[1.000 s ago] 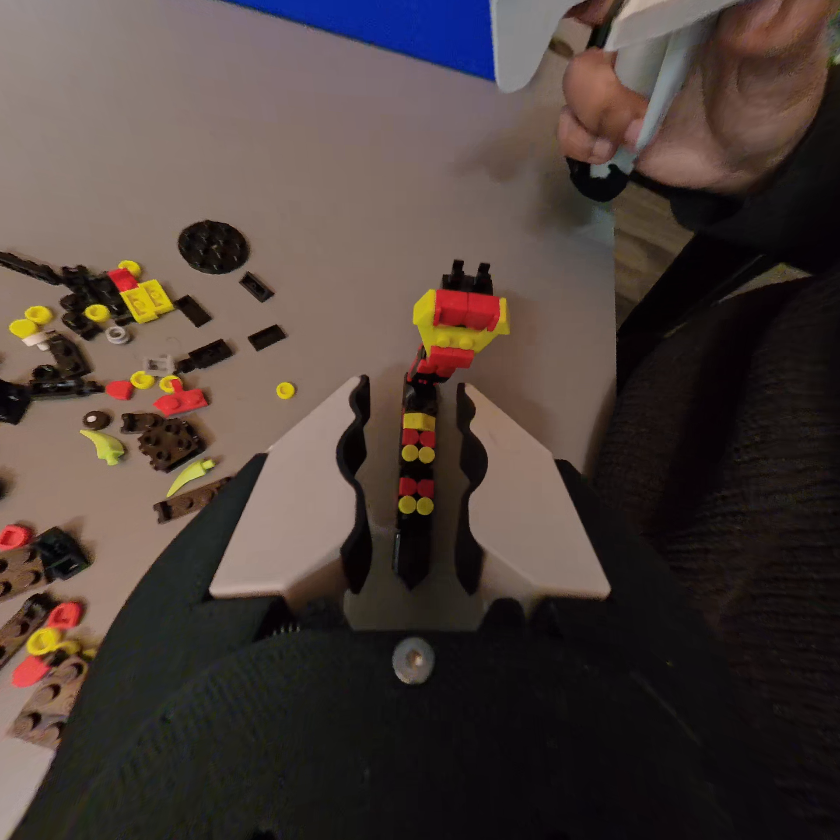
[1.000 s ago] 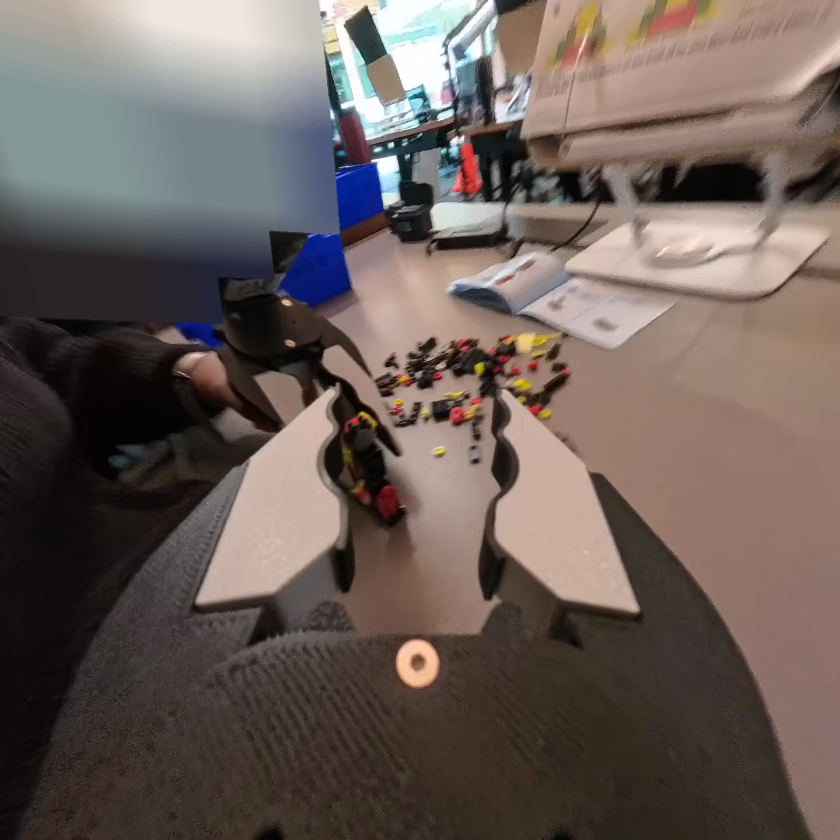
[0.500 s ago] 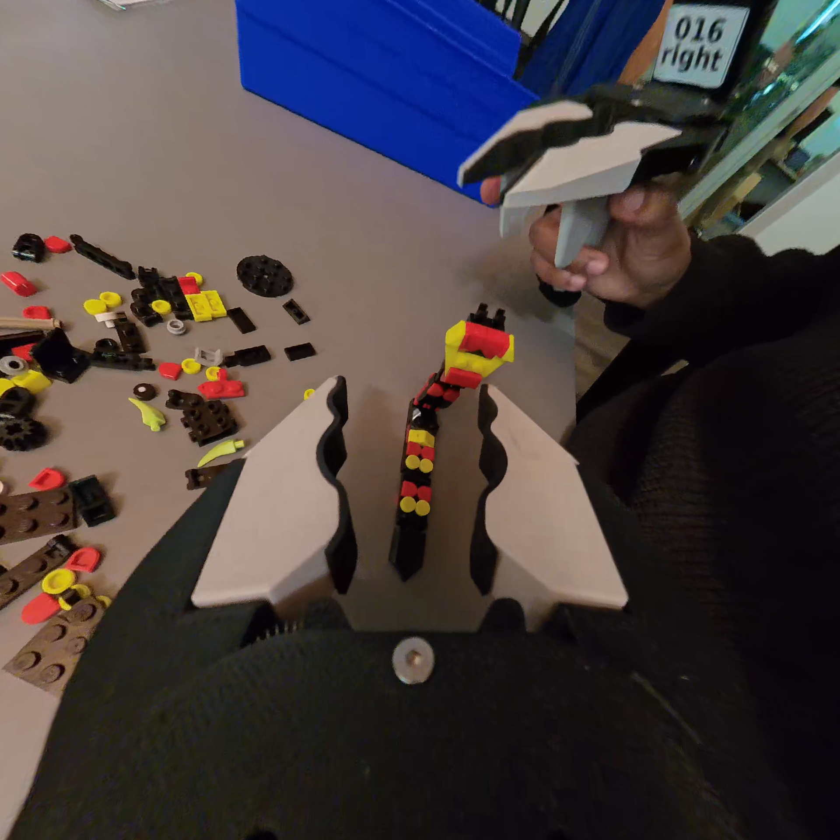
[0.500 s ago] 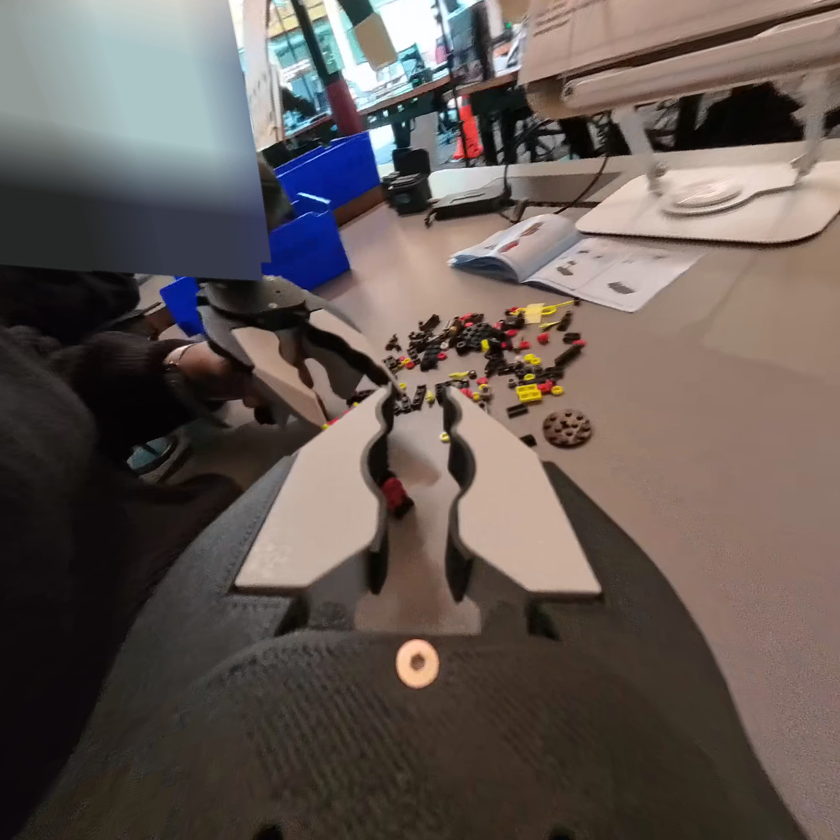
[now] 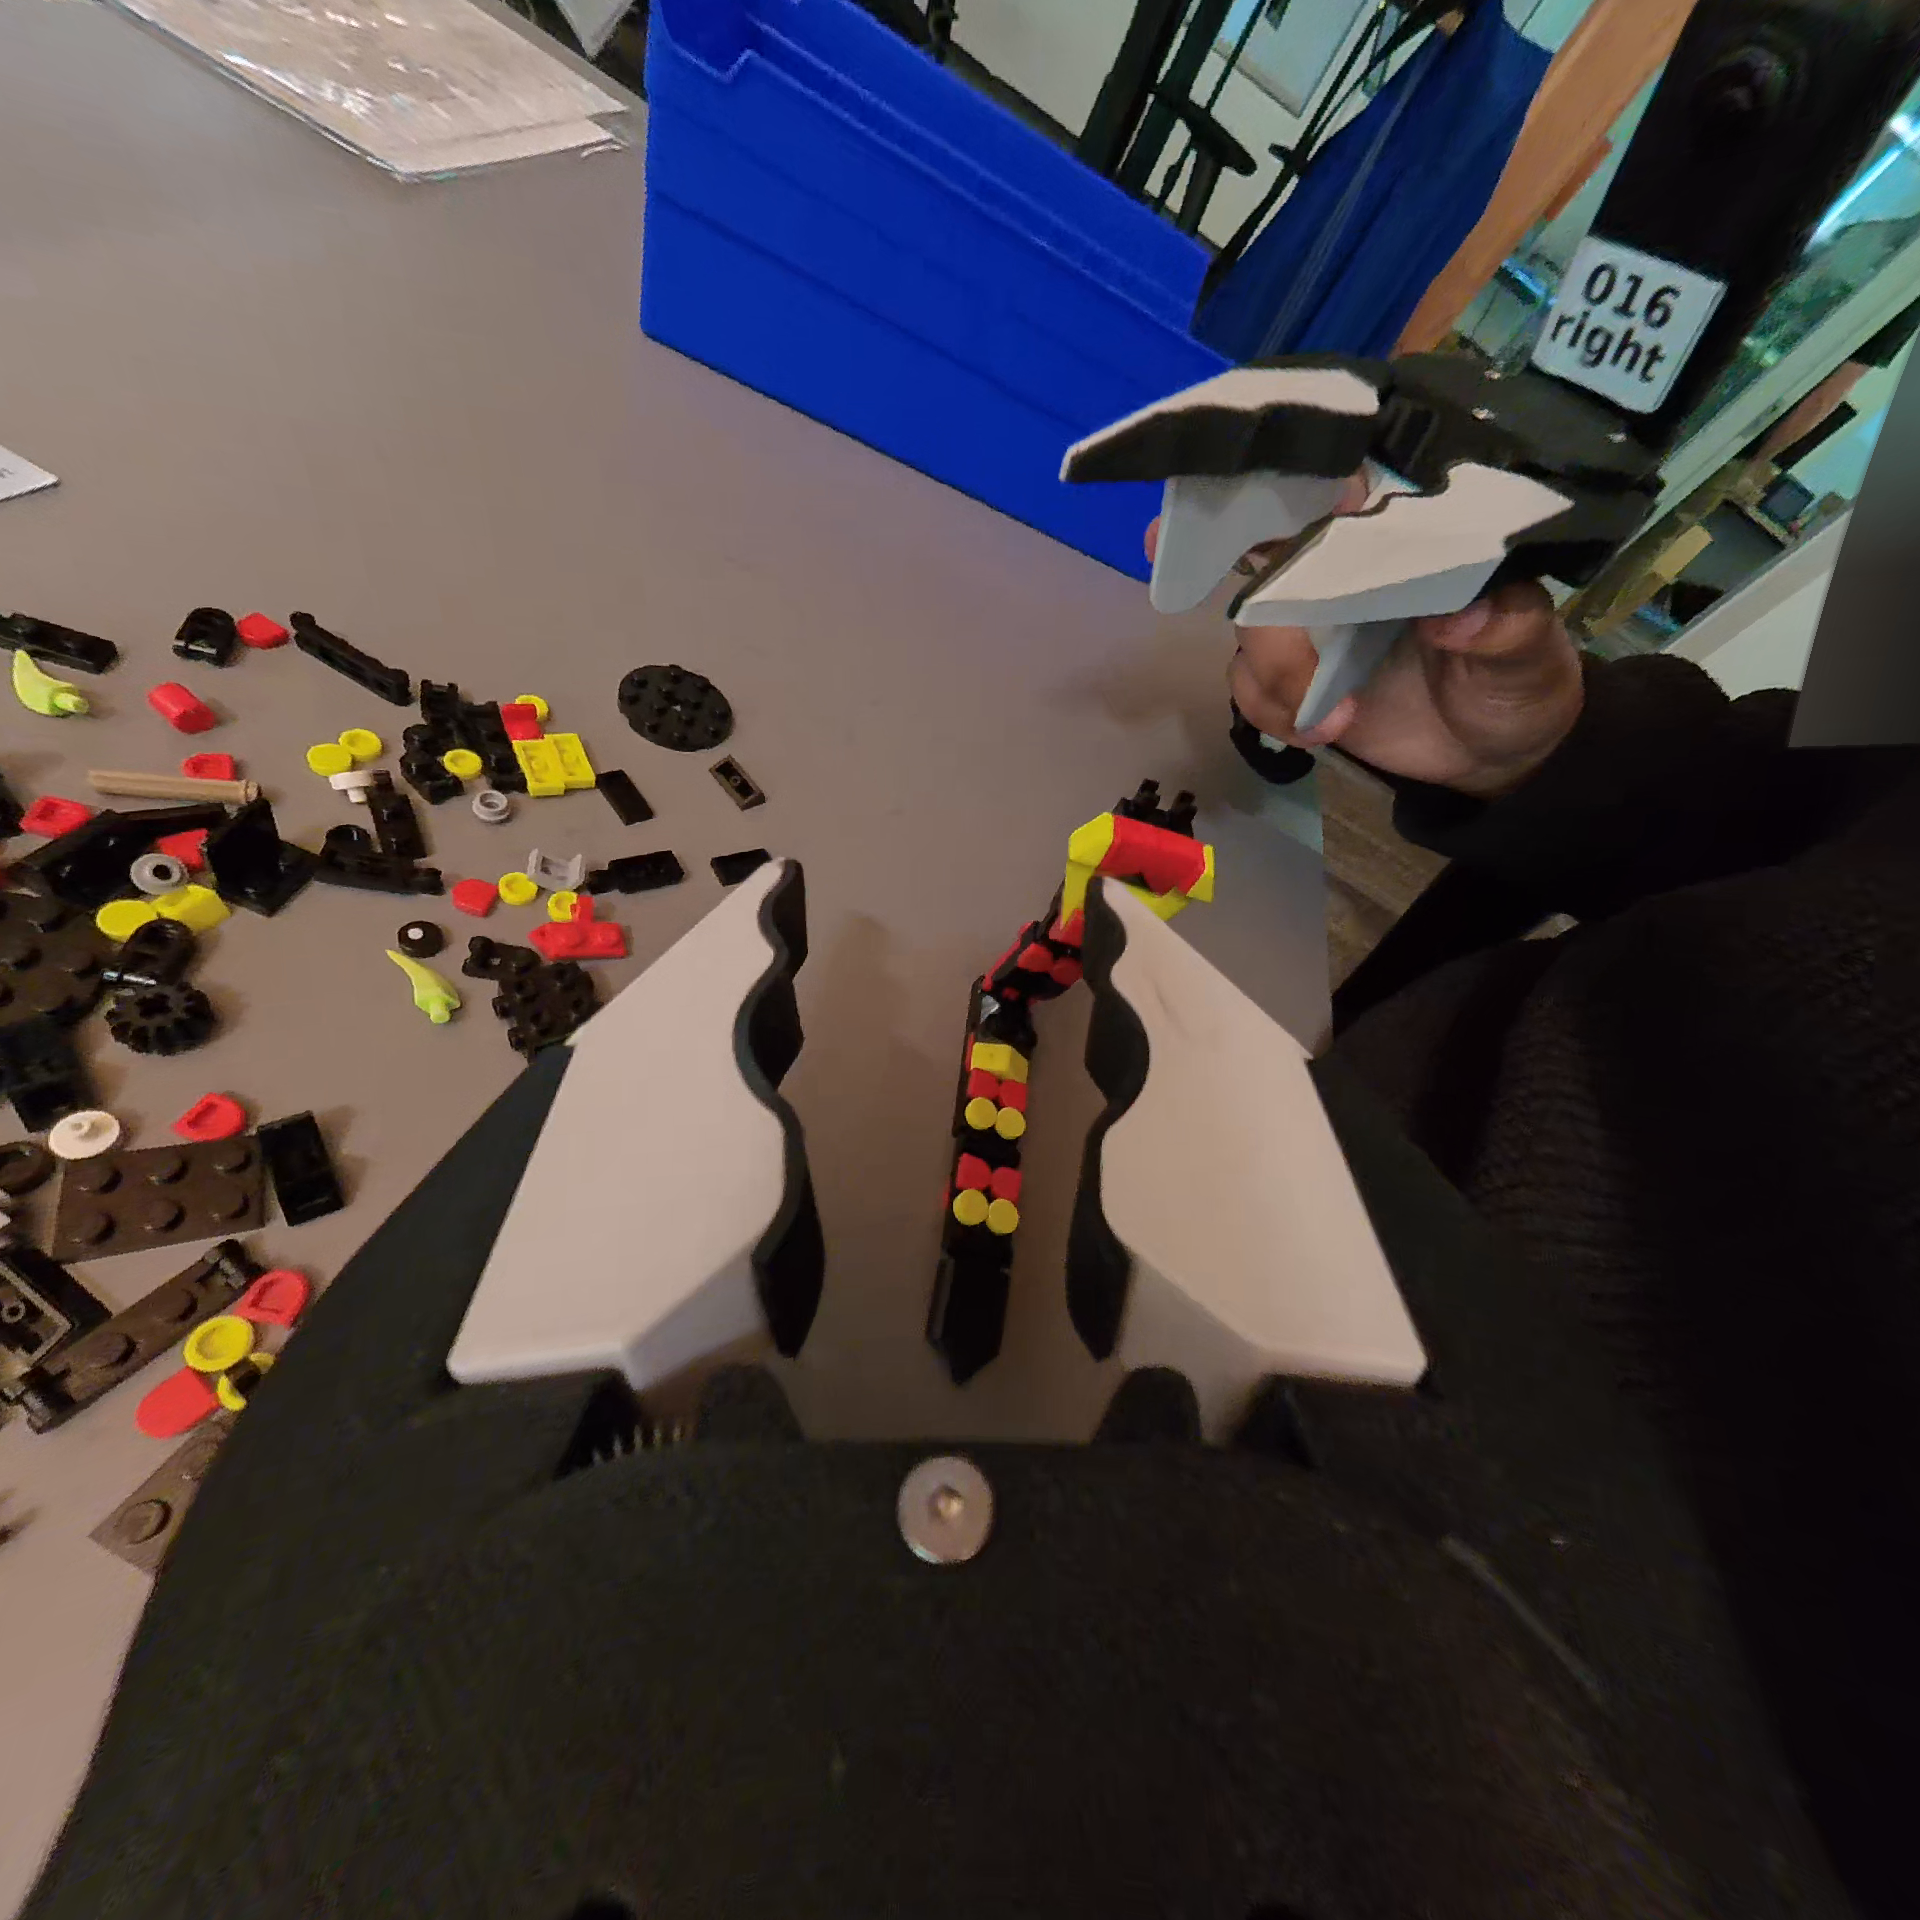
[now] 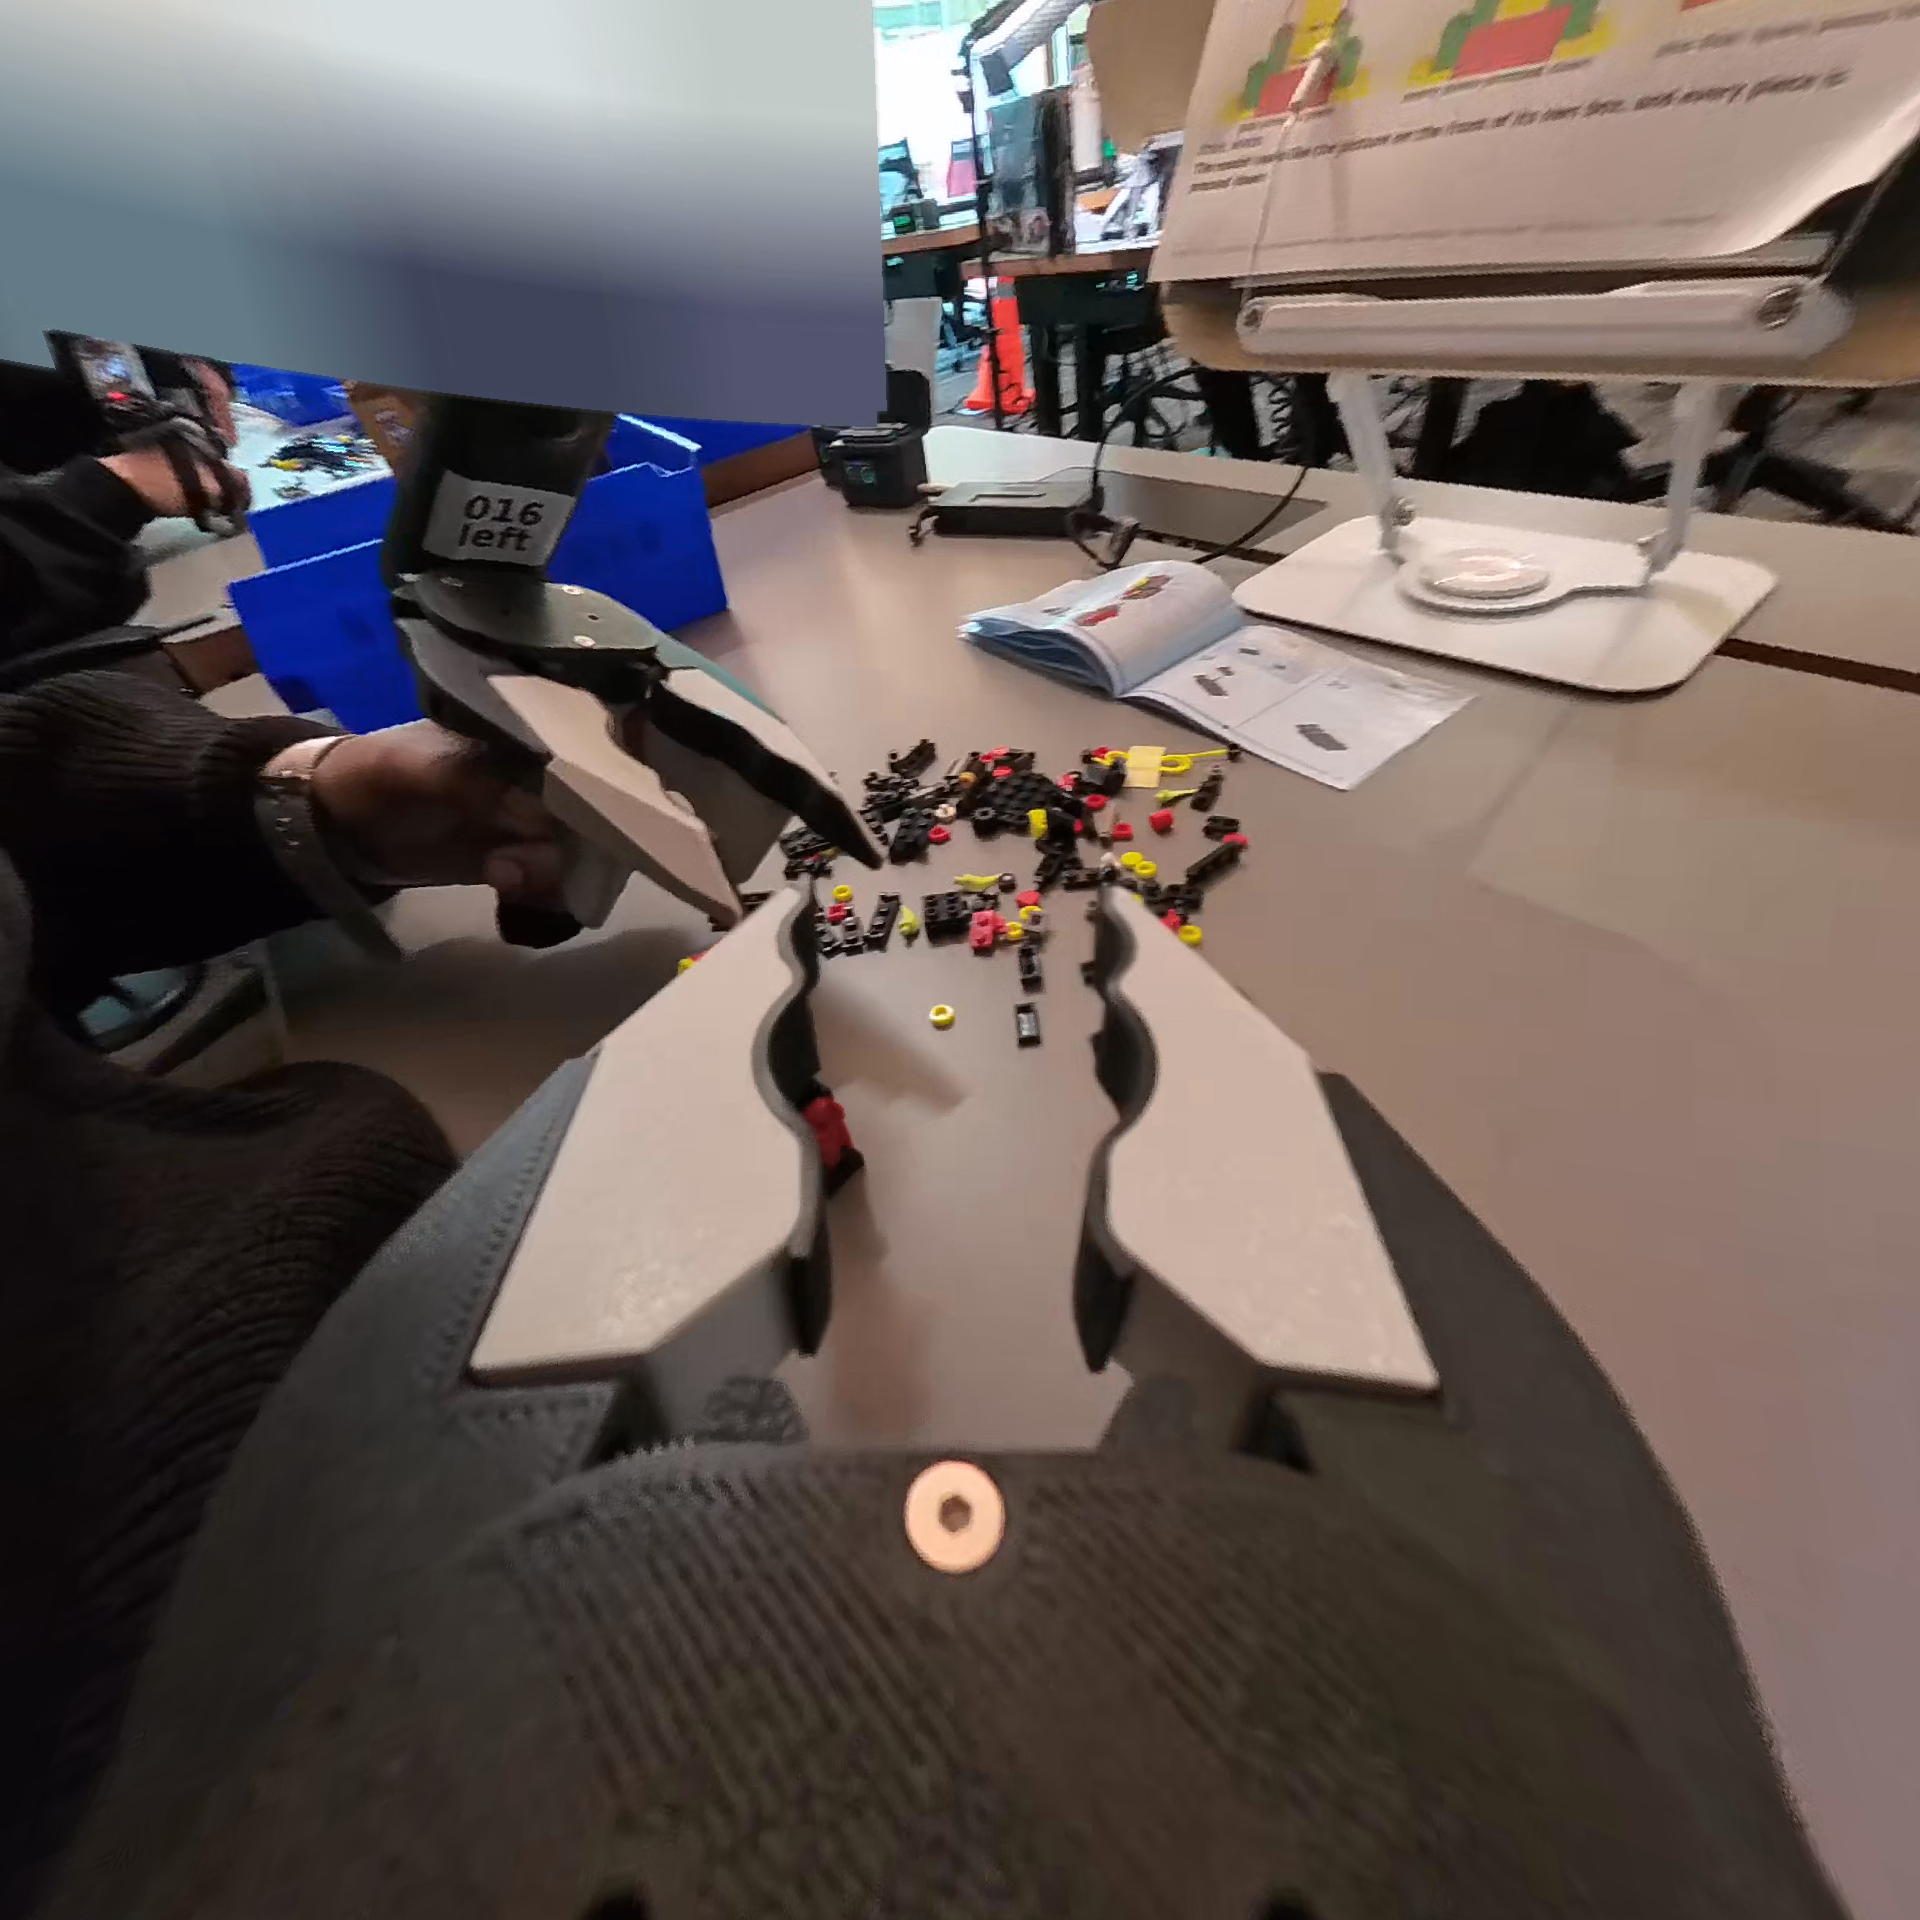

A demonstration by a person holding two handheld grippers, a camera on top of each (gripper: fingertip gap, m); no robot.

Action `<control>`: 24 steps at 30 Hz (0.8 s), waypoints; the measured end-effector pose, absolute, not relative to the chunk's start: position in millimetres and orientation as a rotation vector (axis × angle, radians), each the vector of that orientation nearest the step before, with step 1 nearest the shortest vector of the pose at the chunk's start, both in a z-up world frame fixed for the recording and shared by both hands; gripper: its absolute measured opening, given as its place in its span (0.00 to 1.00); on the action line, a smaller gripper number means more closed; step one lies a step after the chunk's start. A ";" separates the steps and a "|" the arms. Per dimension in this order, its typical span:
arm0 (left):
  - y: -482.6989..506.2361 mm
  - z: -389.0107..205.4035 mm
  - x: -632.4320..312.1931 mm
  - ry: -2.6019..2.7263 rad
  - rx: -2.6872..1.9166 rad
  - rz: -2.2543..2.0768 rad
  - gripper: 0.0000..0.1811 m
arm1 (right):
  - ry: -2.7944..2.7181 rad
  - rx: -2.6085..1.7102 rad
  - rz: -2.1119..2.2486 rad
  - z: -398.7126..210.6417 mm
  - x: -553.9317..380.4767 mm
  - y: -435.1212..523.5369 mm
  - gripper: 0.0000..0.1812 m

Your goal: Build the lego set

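Now between steps: long black, red and yellow brick-built lego strip (image 5: 987, 1143) flat on grey table (image 5: 416, 416), between spread, empty left gripper (image 5: 940, 904) jaws; right gripper (image 6: 951, 914) likewise wide, empty. Next: probably fetching a loose piece (image 5: 436, 831).

Left wrist view: taken from just behind the left gripper (image 5: 940, 894), angled steeply down at the table (image 5: 416, 416), close to its near edge. The right gripper (image 5: 1164, 520) is seen at upper right, raised.

Right wrist view: taken from behind the right gripper (image 6: 951, 914), set lower and flatter, facing across the table (image 6: 1558, 935) toward the room. The left gripper (image 6: 800, 883) is seen at left.

Shared by both: the loose pieces (image 5: 468, 790) (image 6: 1039, 842), the snake-like model (image 5: 987, 1143) (image 6: 831, 1127), the blue bin (image 5: 883, 270) (image 6: 644, 540).
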State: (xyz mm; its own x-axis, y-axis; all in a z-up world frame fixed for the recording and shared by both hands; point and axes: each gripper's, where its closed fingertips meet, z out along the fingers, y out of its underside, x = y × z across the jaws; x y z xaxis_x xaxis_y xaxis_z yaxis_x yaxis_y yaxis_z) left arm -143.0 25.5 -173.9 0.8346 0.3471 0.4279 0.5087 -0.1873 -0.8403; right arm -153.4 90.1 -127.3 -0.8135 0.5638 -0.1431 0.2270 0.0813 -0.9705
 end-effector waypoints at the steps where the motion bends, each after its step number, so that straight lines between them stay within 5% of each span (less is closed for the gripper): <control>1: 25.4 -176.2 -143.3 -0.653 -1.810 -0.158 0.29 | -2.086 -0.803 1.790 -127.9 -154.8 90.8 0.31; 5: 23.1 -172.7 -149.9 -0.656 -1.800 -0.090 0.28 | -2.133 -0.894 1.804 -142.6 -157.2 86.5 0.46; 24: 3.9 -170.1 -186.2 -0.847 -1.677 0.008 0.27 | -2.180 -0.967 1.869 -144.2 -149.4 90.6 0.43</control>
